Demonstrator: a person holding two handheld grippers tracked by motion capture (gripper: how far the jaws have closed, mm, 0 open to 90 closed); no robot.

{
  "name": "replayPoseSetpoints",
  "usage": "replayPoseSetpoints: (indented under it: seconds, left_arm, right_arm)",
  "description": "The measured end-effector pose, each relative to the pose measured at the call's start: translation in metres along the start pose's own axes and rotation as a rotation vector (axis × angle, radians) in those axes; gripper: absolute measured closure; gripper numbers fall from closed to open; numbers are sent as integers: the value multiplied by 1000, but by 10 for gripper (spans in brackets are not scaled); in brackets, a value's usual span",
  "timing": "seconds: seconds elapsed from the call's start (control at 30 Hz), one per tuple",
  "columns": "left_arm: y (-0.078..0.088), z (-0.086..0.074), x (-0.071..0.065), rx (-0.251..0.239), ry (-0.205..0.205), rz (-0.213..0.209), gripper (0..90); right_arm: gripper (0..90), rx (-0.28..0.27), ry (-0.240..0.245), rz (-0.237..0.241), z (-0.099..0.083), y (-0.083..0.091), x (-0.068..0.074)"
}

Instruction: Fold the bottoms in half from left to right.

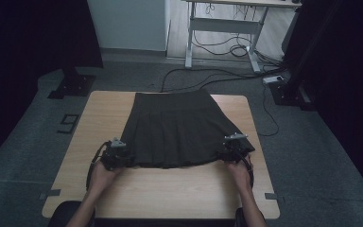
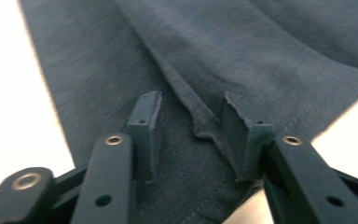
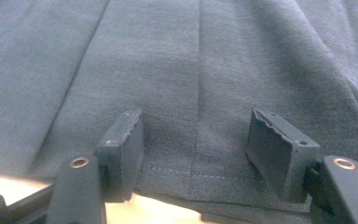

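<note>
Since soft and limp, best pinched at skirt (image 1: 177,127) hem corners, where both hand-held grippers (image 1: 116,153) (image 1: 235,144) straddle cloth, part-open, unclamped.

No text, label, brand, number or sign can be read anywhere: not on the dark pleated skirt (image 1: 179,130), not on the table (image 1: 170,189), and not on the black tongs seen in both gripper views.

High view overlooks table (image 1: 170,189); gripper views (close) share skirt (image 1: 179,127).
</note>
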State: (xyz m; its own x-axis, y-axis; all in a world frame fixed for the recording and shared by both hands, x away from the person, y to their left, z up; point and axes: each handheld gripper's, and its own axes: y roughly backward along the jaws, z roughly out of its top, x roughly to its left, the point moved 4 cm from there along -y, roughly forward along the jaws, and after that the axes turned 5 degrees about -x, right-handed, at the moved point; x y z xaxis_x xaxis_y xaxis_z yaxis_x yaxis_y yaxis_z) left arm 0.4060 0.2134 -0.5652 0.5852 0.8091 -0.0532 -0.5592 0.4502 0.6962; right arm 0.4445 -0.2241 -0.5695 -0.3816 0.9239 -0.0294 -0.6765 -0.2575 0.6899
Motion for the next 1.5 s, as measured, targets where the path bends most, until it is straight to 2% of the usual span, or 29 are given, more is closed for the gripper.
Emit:
replayPoseSetpoints:
  seconds: [0.03, 0.07, 0.1, 0.13, 0.17, 0.2, 0.23, 0.27, 0.33, 0.37, 0.4, 0.47, 0.57, 0.63, 0.67, 0.77, 0.8, 0.87, 0.9, 1.03, 1.07, 1.1, 1.13, 1.17, 1.2, 1.23, 1.27, 1.37, 1.5]
  left_arm:
    - [-1, 0, -5, -2, -3, -16, 552]
    - [-5, 1, -20, -2, -51, -11, 477]
    - [-5, 1, -20, -2, -51, -11, 478]
    - [-7, 2, -28, -4, -55, -29, 477]
    - [-9, 3, -34, -7, -66, -38, 477]
    - [-10, 4, -38, -10, -74, -44, 472]
    - [-11, 4, -41, -9, -81, -50, 472]
    - [-11, 5, -43, -3, -85, -58, 458]
    - [-11, 5, -42, 3, -78, -65, 440]
    - [-9, 6, -40, 9, -66, -80, 402]
    - [-4, 7, -37, 13, -54, -113, 375]
    - [5, 11, -34, -4, -54, -127, 317]
    - [28, 22, -25, -53, -51, -134, 268]
    - [35, 28, -15, -63, -51, -102, 252]
    - [37, 30, -8, -66, -46, -83, 234]
    - [35, 39, 13, -75, -22, -40, 235]
    - [28, 43, 22, -68, -9, -21, 232]
    - [18, 48, 30, -63, -2, -4, 184]
    - [13, 51, 33, -64, 0, -4, 184]
    - [-14, 56, 44, -35, 0, 35, 142]
    - [-26, 54, 50, -14, 3, 57, 143]
    - [-26, 54, 50, -14, 3, 57, 143]
    - [-35, 50, 54, 6, 14, 74, 143]
    - [-35, 50, 54, 6, 14, 74, 144]
    - [-43, 43, 59, 47, 3, 99, 144]
    - [-43, 43, 59, 47, 3, 99, 135]
    - [-45, 39, 60, 24, 28, 82, 142]
    - [-44, 37, 59, 10, 29, 88, 143]
    - [-39, 31, 53, -4, 42, 102, 146]
  right_arm:
    - [364, 0, 0, 0, 0, 0, 0]
    - [365, -6, -6, -2, 1, -3, -10]
    - [365, -6, -6, -2, 1, -3, -10]
    - [360, -6, -7, -13, 3, -5, -20]
    - [360, -6, -7, -13, 3, -5, -20]
    - [327, -4, -19, -28, 5, -8, -30]
    - [327, -4, -19, -28, 5, -8, -30]
    - [294, -6, -47, -36, 6, -10, -38]
    - [294, -12, -45, -33, 6, -11, -39]
    - [293, -15, -39, -30, 5, -10, -40]
    - [290, -20, -34, -29, 5, -10, -40]
    - [260, -14, -19, -22, 3, -7, -39]
    - [230, -9, -42, -10, 3, -1, -39]
    - [207, -28, -55, -3, 7, 4, -38]
    - [195, -39, -49, 10, 14, 8, -32]
    - [179, -50, -36, 31, 24, 9, -24]
    - [171, -53, -30, 44, 29, 8, -19]
    - [145, -64, -13, 90, 46, 1, -2]
    - [145, -64, -13, 90, 46, 1, -2]
    - [137, -62, -52, 145, 60, -19, 14]
    - [137, -51, -55, 132, 63, -29, 17]
    - [137, -51, -55, 132, 63, -29, 17]
    - [137, -36, -61, 95, 64, -40, 18]
    - [137, -36, -61, 95, 64, -40, 18]
    - [135, -16, -52, 61, 62, -49, 16]
    - [135, -16, -52, 61, 62, -49, 16]
    - [135, 12, -41, 28, 57, -55, 13]
    - [130, 8, -39, 33, 51, -57, 11]
    - [167, -2, -28, 27, 45, -52, 10]
